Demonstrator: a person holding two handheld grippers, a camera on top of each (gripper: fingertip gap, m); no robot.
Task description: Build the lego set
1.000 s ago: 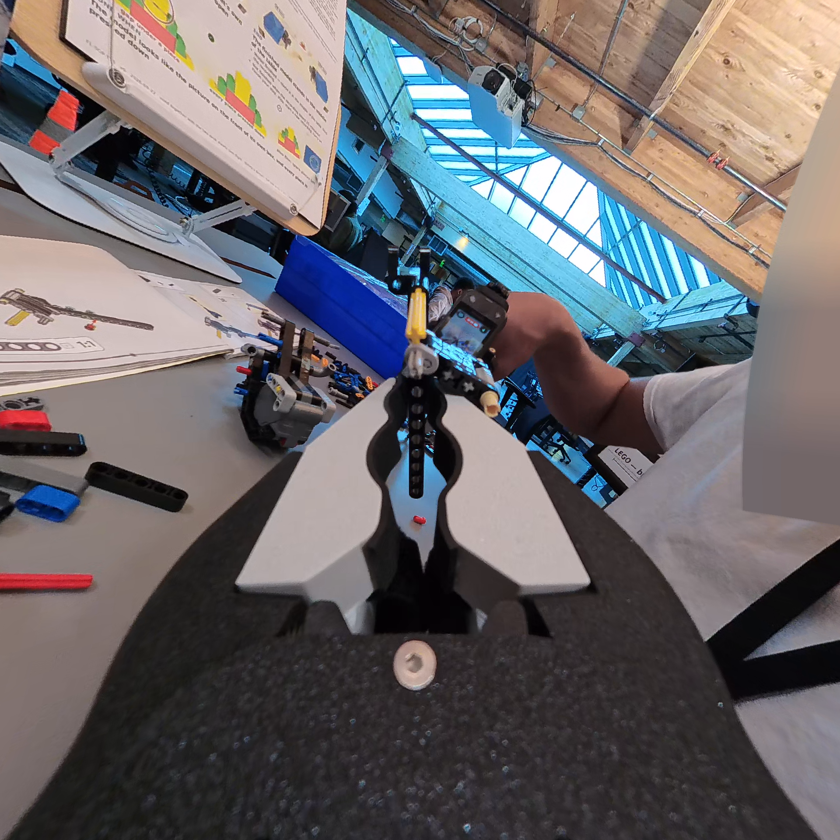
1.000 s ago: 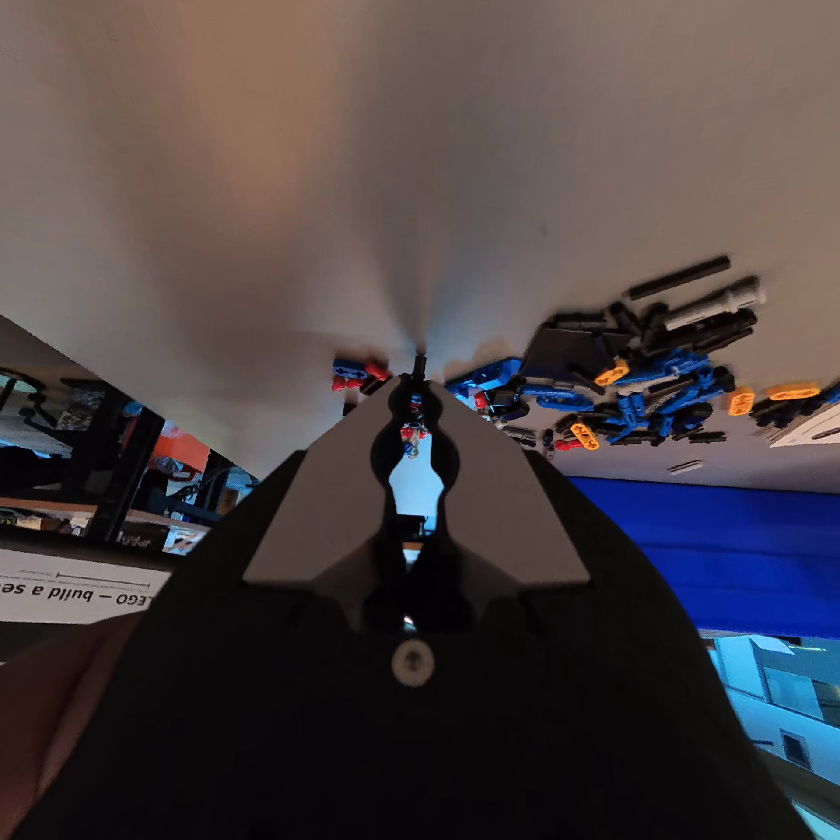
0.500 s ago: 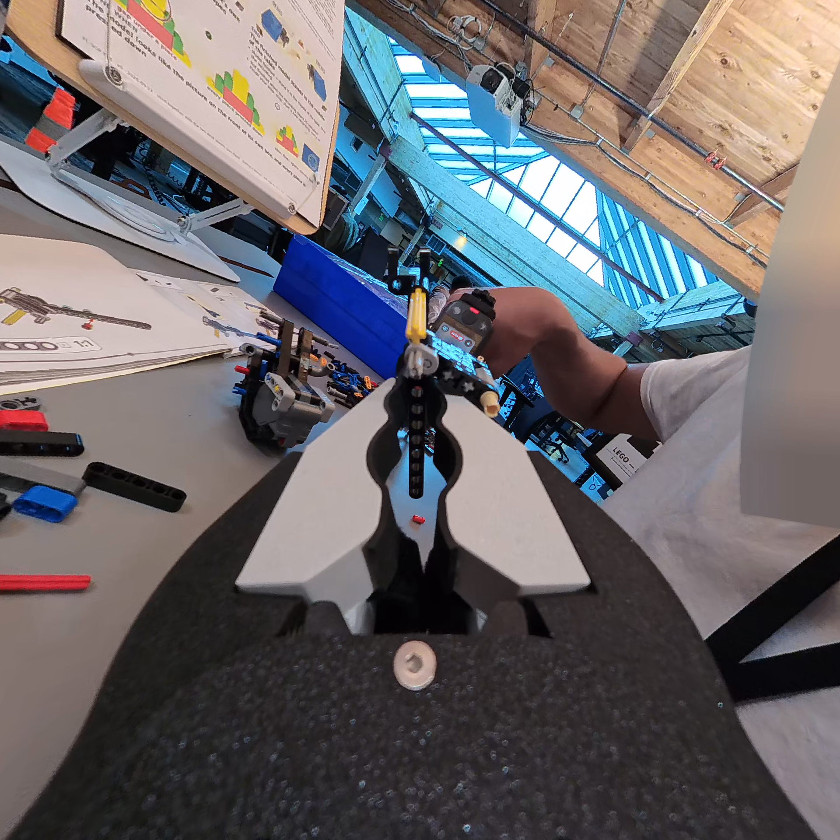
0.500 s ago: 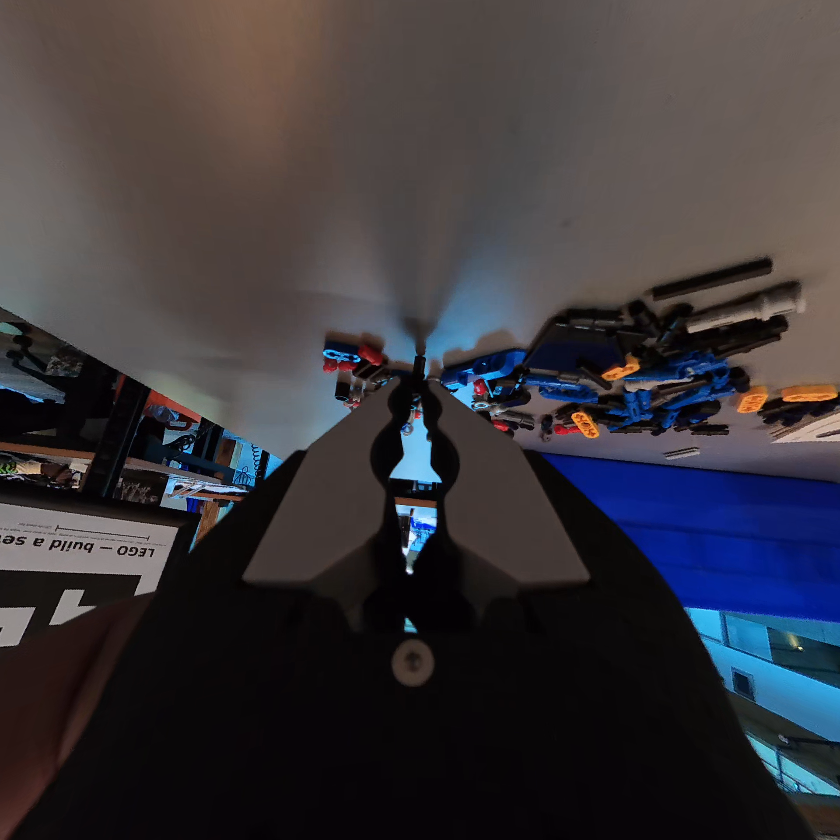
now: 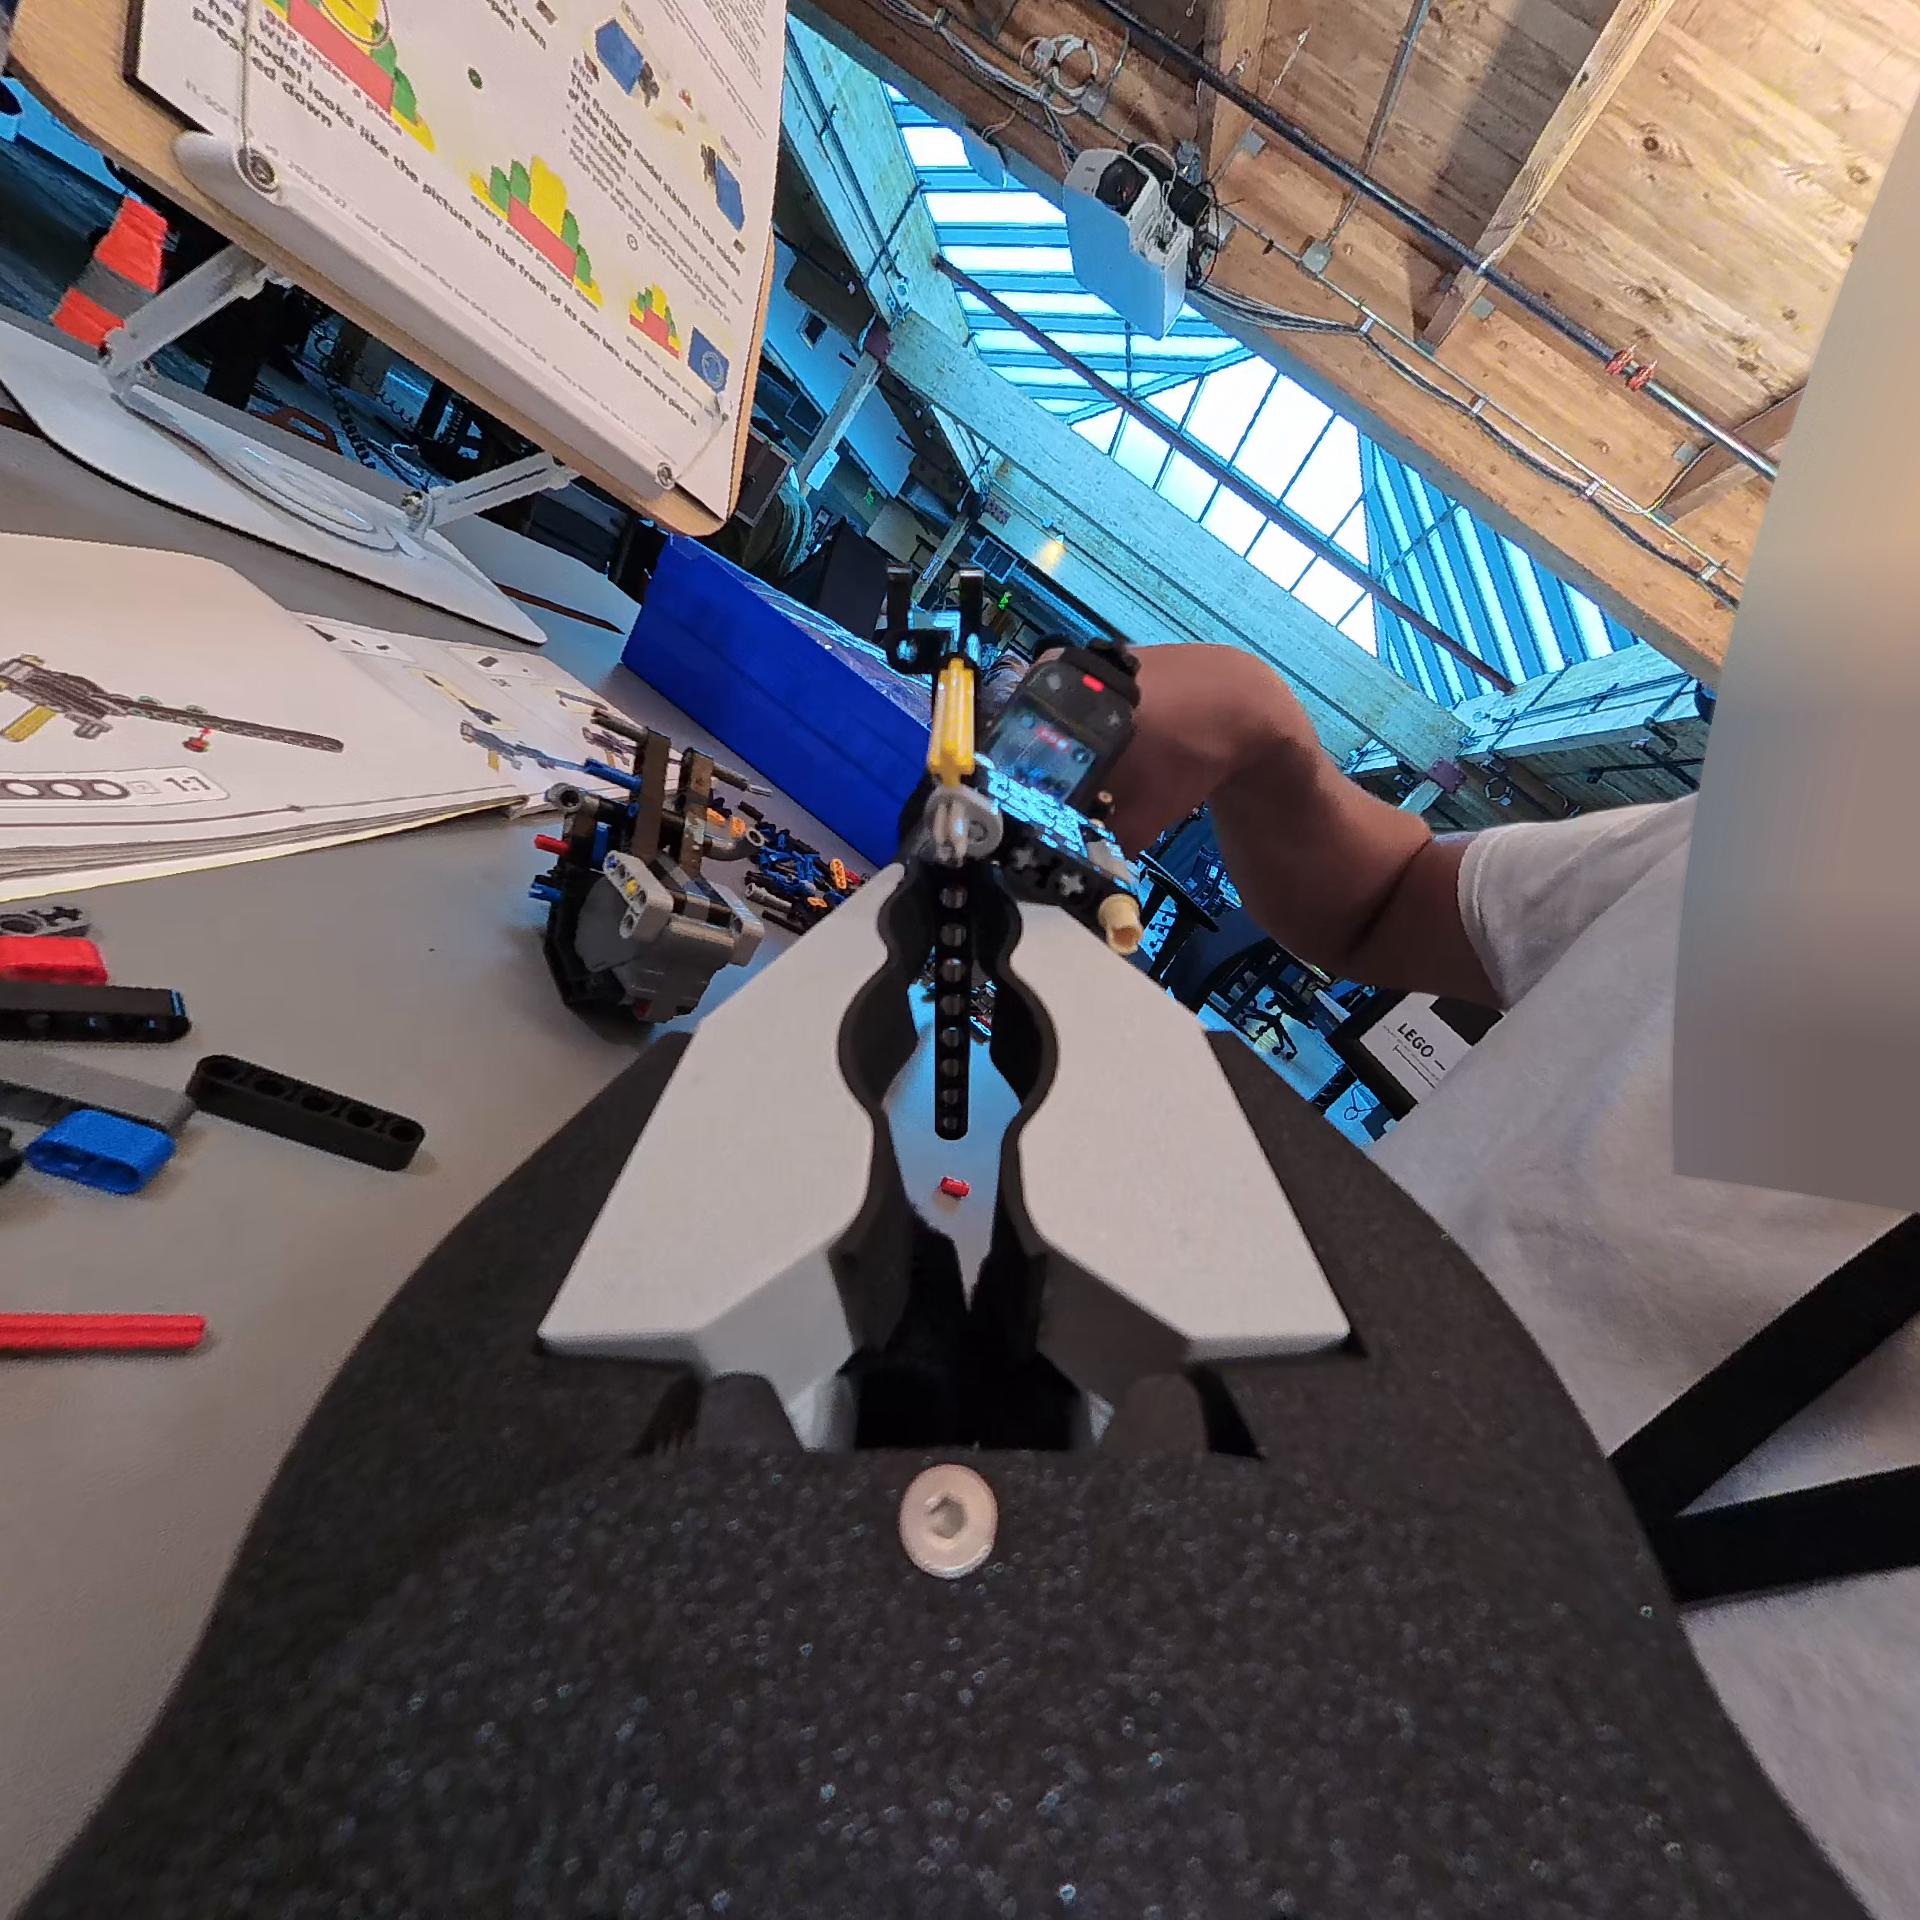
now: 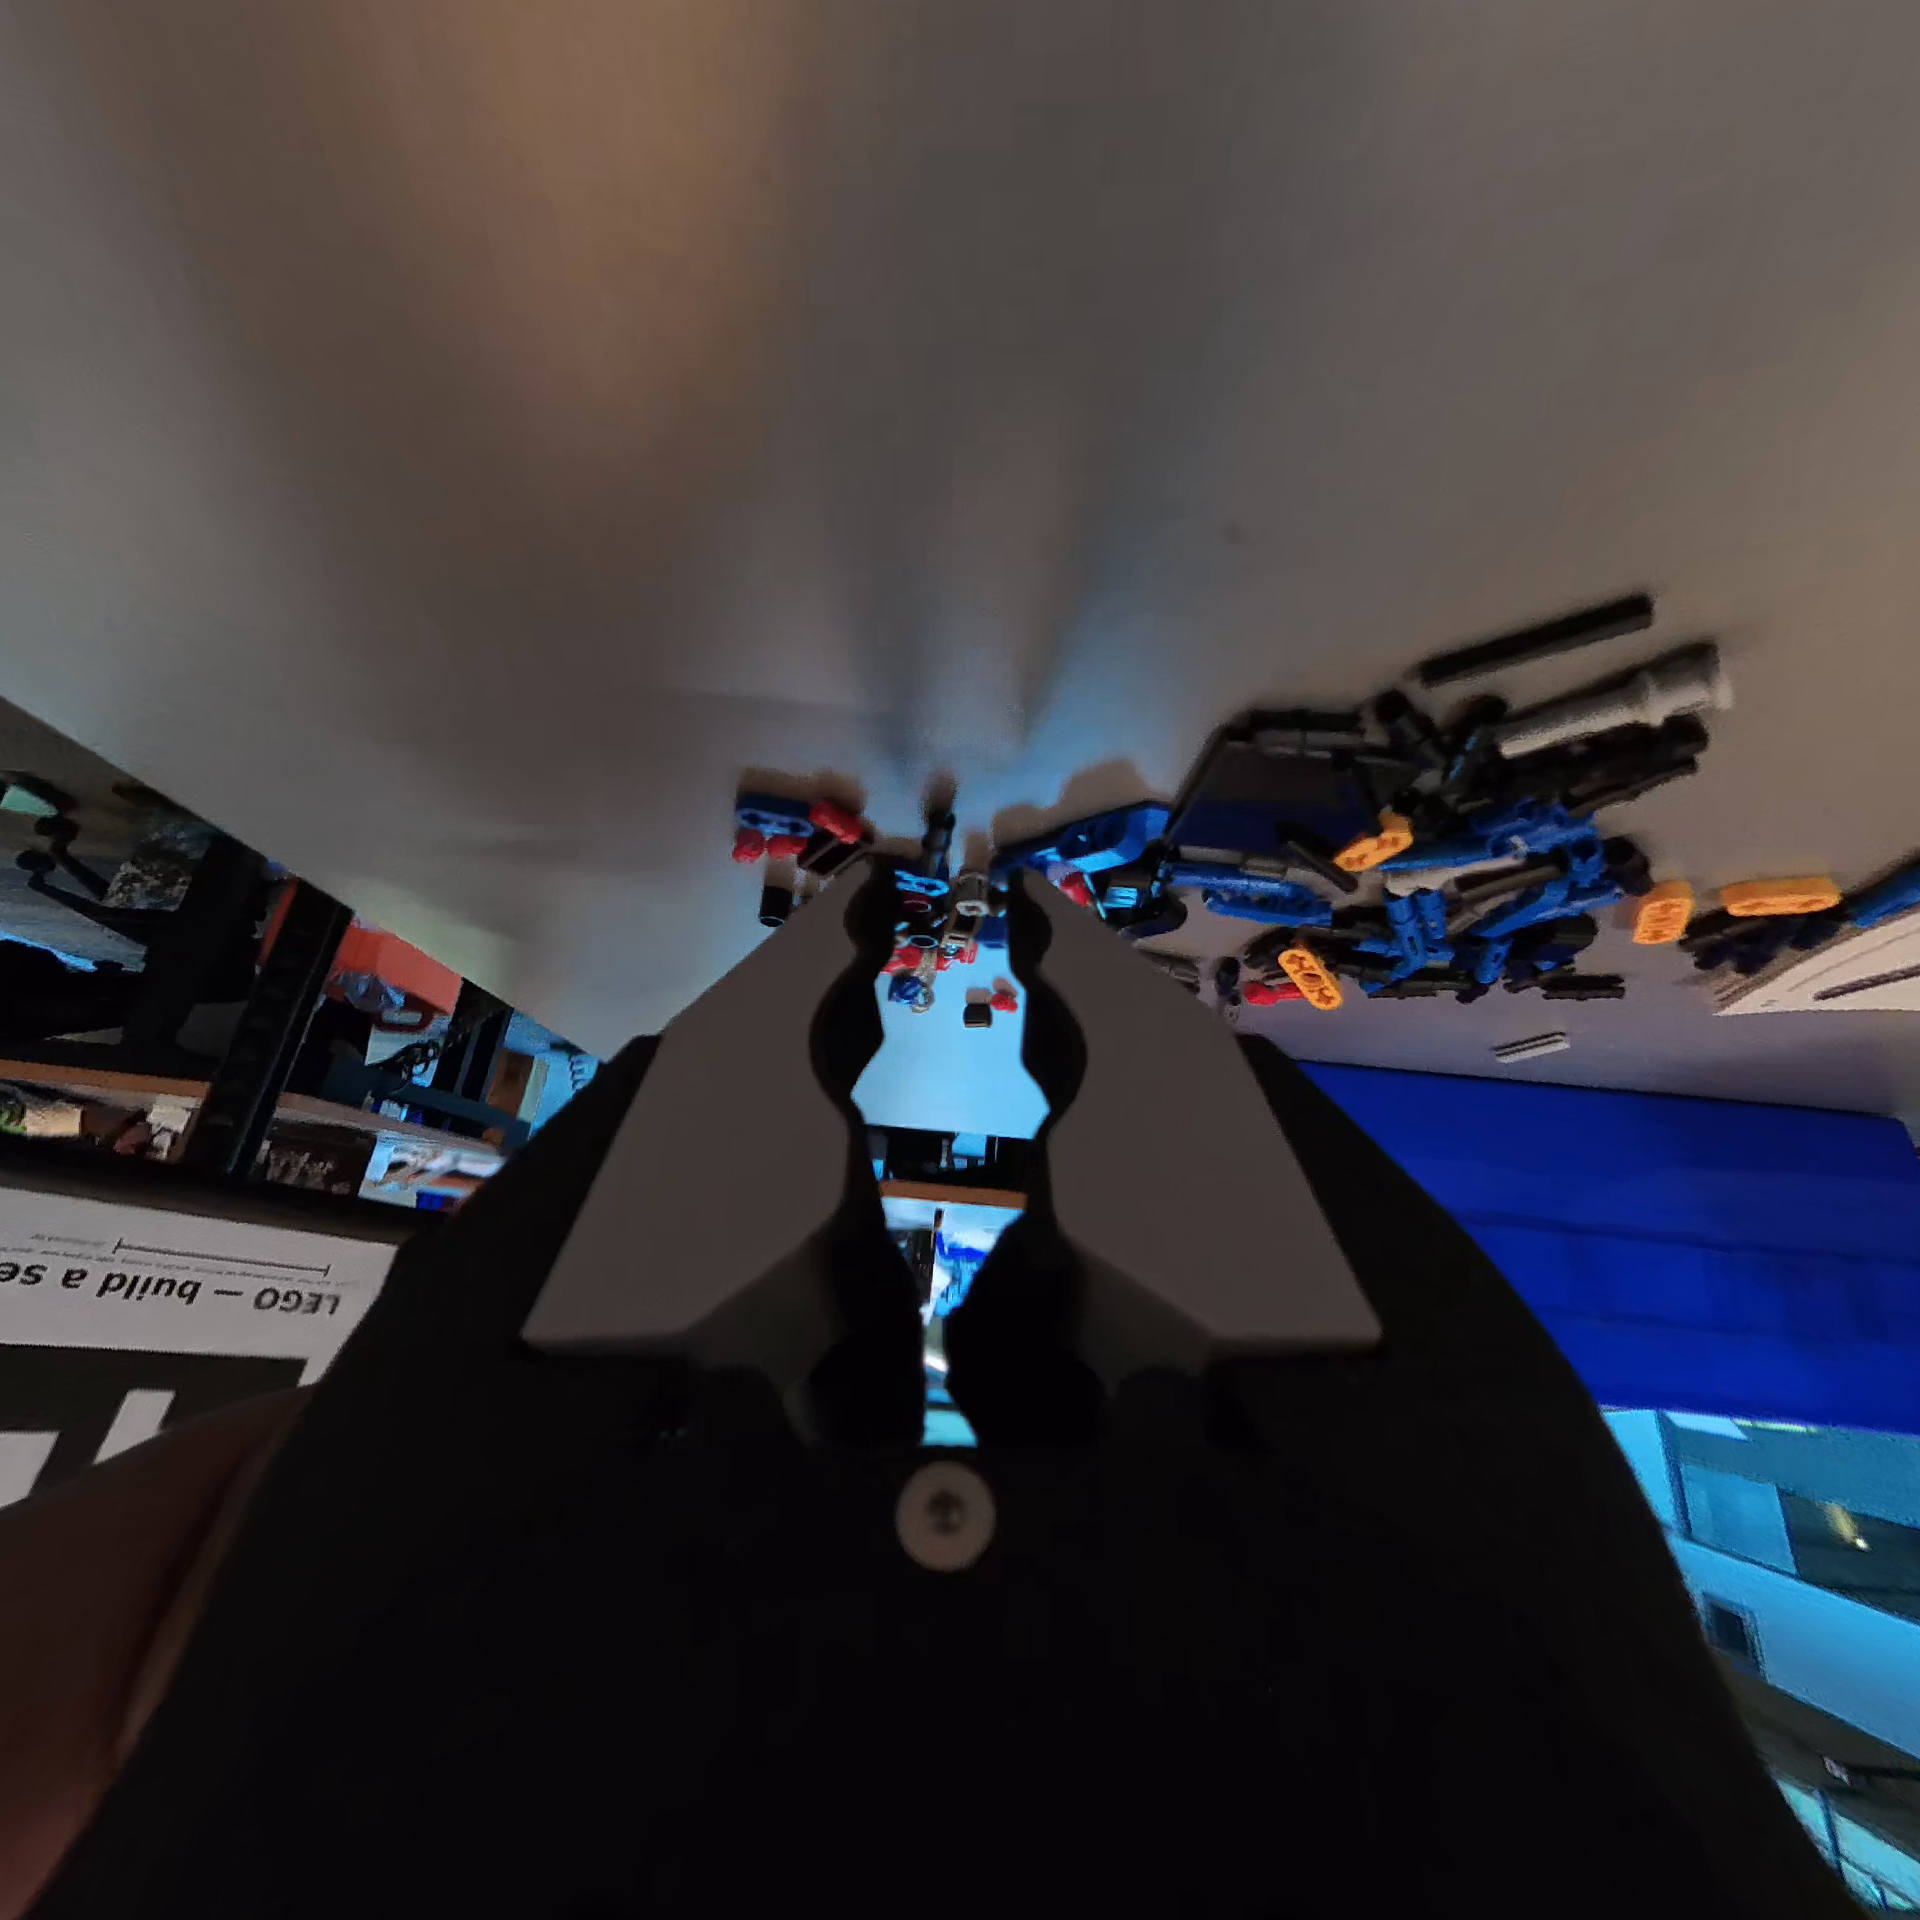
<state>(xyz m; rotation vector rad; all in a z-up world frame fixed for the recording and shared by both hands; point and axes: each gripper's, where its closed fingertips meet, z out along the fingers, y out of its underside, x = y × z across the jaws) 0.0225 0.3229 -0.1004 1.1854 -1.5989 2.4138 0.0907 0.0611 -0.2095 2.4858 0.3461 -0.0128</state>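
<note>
1. Grey tabletop (image 5: pixel 343 977) spreads left of the left tongs (image 5: pixel 951 914) under a timber roof with skylights; an open instruction booklet (image 5: pixel 208 717) and a blue bin (image 5: pixel 769 686) lie beyond them.
2. Left tongs are clamped on a long black holed beam (image 5: pixel 950 997), the spine of a sub-assembly with a yellow piece (image 5: pixel 951 722) rising past their tips, unchanged from 1 s ago.
3. Right tongs (image 6: pixel 940 883) have changed: their jaws, nearly closed 1 s ago, now stand parted and empty over the loose parts pile (image 6: pixel 1403 862), which sits just ahead and right of the tips.
4. Small red and blue pins (image 6: pixel 935 935) show between the fingers; I judge a pick of 1 connector is next.
</note>
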